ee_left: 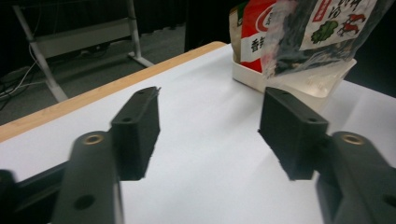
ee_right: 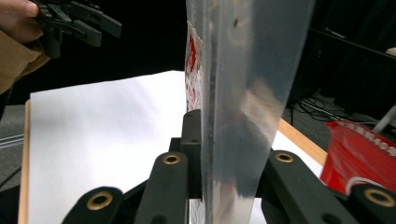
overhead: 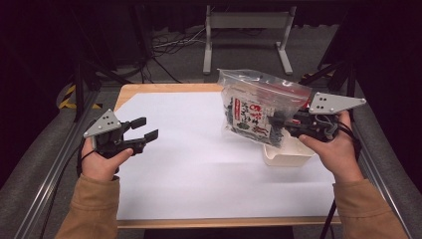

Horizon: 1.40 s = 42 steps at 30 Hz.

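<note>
A clear zip bag [overhead: 259, 107] with printed packets inside hangs above the table's right side, over a white tray [overhead: 288, 153]. My right gripper [overhead: 276, 122] is shut on the bag's edge; in the right gripper view the plastic [ee_right: 243, 93] stands upright, pinched between the jaws [ee_right: 229, 154]. My left gripper [overhead: 144, 128] is held over the left part of the white sheet [overhead: 199, 164], open, with nothing between its fingers [ee_left: 210, 126]. From the left gripper view the bag [ee_left: 322, 32] and tray [ee_left: 299, 84] lie ahead to the right.
A red packet [ee_left: 250, 32] stands in the tray behind the bag. The wooden table edge [overhead: 169, 88] runs along the back. A grey metal stand [overhead: 246, 22] and cables sit on the floor beyond. Rails flank both sides of the table.
</note>
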Each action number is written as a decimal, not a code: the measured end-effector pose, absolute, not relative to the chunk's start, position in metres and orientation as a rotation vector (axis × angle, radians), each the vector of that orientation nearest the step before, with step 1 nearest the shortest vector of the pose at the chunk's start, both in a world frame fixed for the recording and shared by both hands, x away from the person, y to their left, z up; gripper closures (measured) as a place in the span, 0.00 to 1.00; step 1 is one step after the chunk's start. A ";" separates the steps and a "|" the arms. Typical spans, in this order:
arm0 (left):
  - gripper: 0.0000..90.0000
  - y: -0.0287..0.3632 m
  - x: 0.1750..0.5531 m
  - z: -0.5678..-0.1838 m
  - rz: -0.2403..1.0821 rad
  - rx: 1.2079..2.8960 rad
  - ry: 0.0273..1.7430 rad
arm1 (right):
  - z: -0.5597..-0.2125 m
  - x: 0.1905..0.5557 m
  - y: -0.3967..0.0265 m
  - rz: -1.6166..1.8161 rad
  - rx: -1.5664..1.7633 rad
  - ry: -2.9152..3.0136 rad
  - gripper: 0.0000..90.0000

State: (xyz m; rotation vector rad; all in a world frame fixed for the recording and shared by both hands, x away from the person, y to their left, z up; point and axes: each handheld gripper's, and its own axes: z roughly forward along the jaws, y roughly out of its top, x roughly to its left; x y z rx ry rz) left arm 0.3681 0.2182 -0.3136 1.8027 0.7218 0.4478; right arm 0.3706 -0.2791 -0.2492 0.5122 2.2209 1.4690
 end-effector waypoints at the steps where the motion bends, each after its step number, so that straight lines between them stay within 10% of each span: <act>1: 0.38 0.218 0.369 -0.314 0.452 1.808 0.723 | -0.249 0.371 -0.281 1.462 0.515 2.219 0.85; 42: 0.35 0.225 0.376 -0.323 0.425 1.819 0.758 | -0.247 0.379 -0.347 1.338 0.697 2.047 0.85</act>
